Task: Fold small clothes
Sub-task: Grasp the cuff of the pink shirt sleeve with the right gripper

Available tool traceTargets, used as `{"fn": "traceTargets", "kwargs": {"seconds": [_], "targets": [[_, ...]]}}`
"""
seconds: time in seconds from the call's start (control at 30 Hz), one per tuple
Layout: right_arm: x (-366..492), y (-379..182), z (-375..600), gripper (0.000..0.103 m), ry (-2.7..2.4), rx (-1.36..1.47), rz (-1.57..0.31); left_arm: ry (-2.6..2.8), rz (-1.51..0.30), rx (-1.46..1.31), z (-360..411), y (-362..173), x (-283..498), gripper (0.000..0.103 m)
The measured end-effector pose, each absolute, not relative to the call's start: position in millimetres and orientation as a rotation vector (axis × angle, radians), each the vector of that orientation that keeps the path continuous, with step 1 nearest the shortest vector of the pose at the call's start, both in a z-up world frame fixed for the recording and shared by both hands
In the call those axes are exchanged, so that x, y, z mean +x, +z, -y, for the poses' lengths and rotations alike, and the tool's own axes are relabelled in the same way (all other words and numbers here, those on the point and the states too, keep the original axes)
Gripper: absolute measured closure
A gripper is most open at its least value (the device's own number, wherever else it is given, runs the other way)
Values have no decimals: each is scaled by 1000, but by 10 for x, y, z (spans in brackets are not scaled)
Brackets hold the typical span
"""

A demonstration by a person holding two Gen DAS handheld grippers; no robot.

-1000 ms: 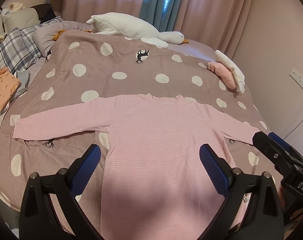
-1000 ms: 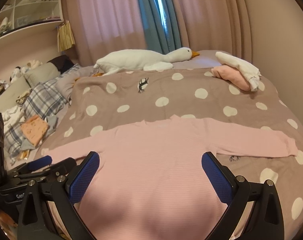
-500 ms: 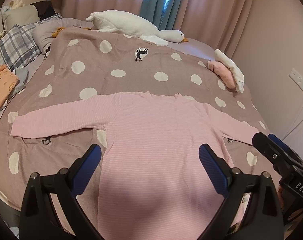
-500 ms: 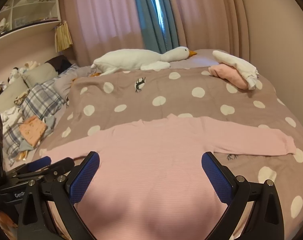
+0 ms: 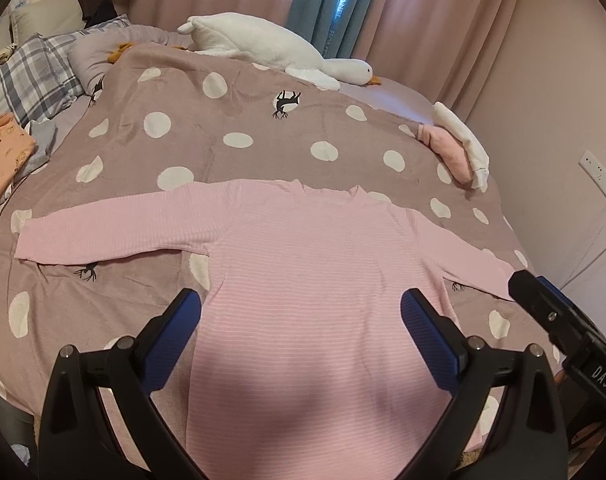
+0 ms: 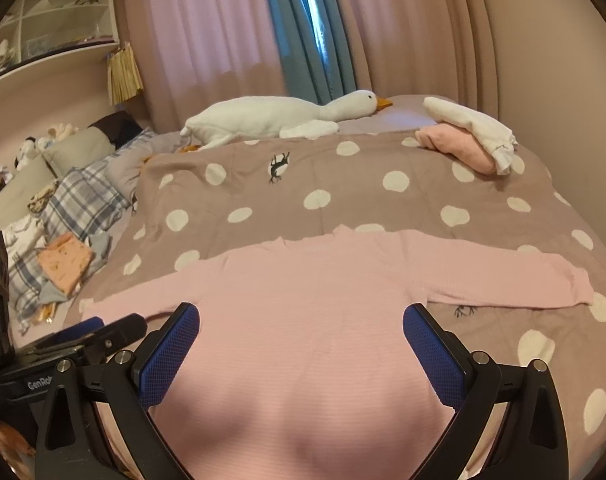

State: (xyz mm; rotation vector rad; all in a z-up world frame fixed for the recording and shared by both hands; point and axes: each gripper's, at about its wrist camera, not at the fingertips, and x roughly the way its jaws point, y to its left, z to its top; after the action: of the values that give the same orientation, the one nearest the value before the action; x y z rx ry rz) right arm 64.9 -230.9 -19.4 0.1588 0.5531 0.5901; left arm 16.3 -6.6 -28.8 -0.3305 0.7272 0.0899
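A pink striped long-sleeved top (image 5: 315, 264) lies flat on the polka-dot bed cover, neck away from me, both sleeves spread out to the sides. It also shows in the right wrist view (image 6: 303, 304). My left gripper (image 5: 301, 312) is open and empty, held above the top's lower body. My right gripper (image 6: 301, 328) is open and empty, also above the lower body. The right gripper shows at the right edge of the left wrist view (image 5: 559, 320). The left gripper shows at the left edge of the right wrist view (image 6: 75, 340).
A white plush goose (image 5: 271, 48) lies at the far side of the bed. Folded pink and white clothes (image 5: 459, 148) sit at the far right. Plaid pillows (image 5: 31, 80) and an orange folded garment (image 5: 3, 156) lie at the left. A wall (image 5: 563, 100) runs along the right.
Both grippers have shifted slightly, so the top sits a little lower and closer in both views. Both stay open and empty. The top has not moved.
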Motion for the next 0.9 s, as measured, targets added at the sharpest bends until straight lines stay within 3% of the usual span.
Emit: {"fn": "traceTargets", "kwargs": {"seconds": [0.3, 0.57, 0.9], "targets": [[839, -239, 2433, 8, 540, 200, -556, 104, -762, -311, 81, -439, 296, 2], [1508, -467, 3073, 31, 390, 398, -639, 109, -867, -313, 85, -881, 522, 4], [2310, -1204, 4311, 38, 4, 620, -750, 131, -1008, -364, 86, -1466, 745, 17]]}}
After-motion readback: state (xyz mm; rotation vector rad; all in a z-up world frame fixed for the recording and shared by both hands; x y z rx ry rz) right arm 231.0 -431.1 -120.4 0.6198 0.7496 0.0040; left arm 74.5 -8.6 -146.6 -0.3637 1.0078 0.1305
